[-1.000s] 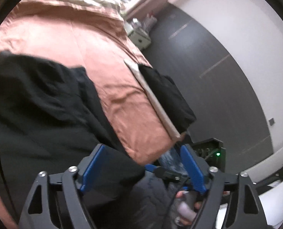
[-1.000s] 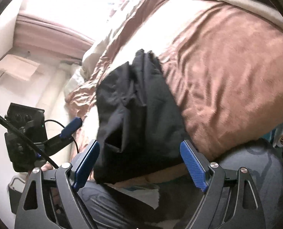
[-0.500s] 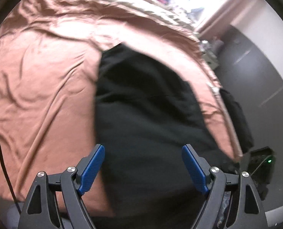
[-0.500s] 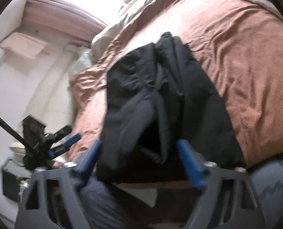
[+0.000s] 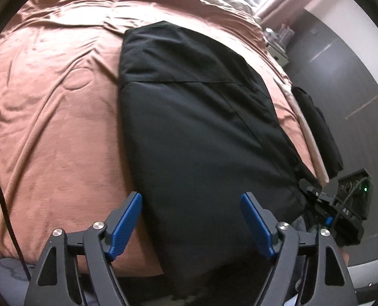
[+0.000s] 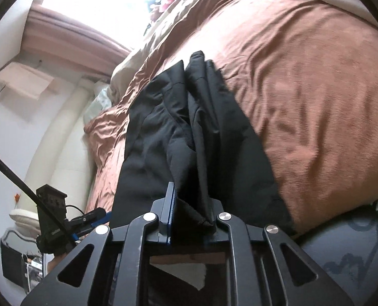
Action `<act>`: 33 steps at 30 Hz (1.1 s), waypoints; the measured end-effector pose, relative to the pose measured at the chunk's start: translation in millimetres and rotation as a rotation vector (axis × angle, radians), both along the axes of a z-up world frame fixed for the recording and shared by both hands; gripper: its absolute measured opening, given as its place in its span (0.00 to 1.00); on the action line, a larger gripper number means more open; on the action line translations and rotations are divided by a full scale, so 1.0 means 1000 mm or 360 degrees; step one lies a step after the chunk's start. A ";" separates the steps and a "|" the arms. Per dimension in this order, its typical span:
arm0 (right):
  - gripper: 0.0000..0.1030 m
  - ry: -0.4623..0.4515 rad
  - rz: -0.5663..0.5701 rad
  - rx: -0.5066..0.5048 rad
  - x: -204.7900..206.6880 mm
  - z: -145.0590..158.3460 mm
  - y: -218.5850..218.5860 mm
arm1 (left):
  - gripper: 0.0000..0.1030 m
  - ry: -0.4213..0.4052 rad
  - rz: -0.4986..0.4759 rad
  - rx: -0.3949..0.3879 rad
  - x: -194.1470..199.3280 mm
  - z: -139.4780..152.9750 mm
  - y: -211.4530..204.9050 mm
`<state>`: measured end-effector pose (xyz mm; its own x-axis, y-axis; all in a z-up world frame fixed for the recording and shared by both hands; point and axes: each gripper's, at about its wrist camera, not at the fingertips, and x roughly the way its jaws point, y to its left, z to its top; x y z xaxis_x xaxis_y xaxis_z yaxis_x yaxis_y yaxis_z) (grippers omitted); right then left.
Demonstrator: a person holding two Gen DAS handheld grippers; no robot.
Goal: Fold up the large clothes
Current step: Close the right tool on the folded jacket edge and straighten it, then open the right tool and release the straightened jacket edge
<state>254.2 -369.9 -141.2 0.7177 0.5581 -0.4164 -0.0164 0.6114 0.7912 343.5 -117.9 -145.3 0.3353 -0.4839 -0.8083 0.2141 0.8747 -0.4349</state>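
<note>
We see a long black padded garment (image 5: 196, 127) lying lengthwise away from us on our rust-brown bedspread (image 5: 56, 97), its near end cut off. Our right gripper (image 6: 189, 211), jaws just closing, pinches its near hem; our left gripper (image 5: 191, 219), narrowing slightly, hovers wide apart above the cloth.

The large black garment (image 5: 201, 117) is matt woven cloth, smooth, with fine stitched seams. Under it, the rust-brown bed cover (image 5: 51, 97) looks like soft, faintly sheened, velvety fabric, creased all over. Beside the garment, the left gripper (image 5: 191, 219) is matt black plastic with ribbed blue pads and shiny metal screws. The right gripper (image 6: 189, 211) is made alike.
</note>
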 end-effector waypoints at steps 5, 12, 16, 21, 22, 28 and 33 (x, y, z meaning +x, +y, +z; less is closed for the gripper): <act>0.12 0.0019 -0.0076 0.0036 -0.013 -0.006 -0.019 | 0.56 0.0009 -0.0056 -0.0018 0.000 0.005 -0.012; 0.17 0.0092 0.0030 0.0046 -0.007 -0.012 -0.019 | 0.55 0.0049 -0.0065 0.0001 0.004 -0.007 -0.012; 0.34 0.0083 0.0074 0.0011 -0.006 0.002 -0.026 | 0.59 0.0072 0.0000 -0.0060 0.017 -0.006 0.003; 0.74 0.0016 0.0024 -0.0022 -0.003 0.025 -0.054 | 0.68 0.0068 0.0074 -0.0065 0.038 -0.009 0.019; 0.74 0.0013 0.0021 -0.0050 0.001 0.030 -0.057 | 0.68 0.0069 0.0087 -0.0063 0.044 -0.009 0.020; 0.74 0.0057 0.0110 -0.0155 0.051 0.045 -0.064 | 0.68 0.0067 0.0122 -0.0085 0.082 -0.013 0.025; 0.74 0.0108 0.0289 -0.0150 0.105 0.045 -0.049 | 0.68 0.0087 0.0156 -0.0127 0.111 -0.019 0.026</act>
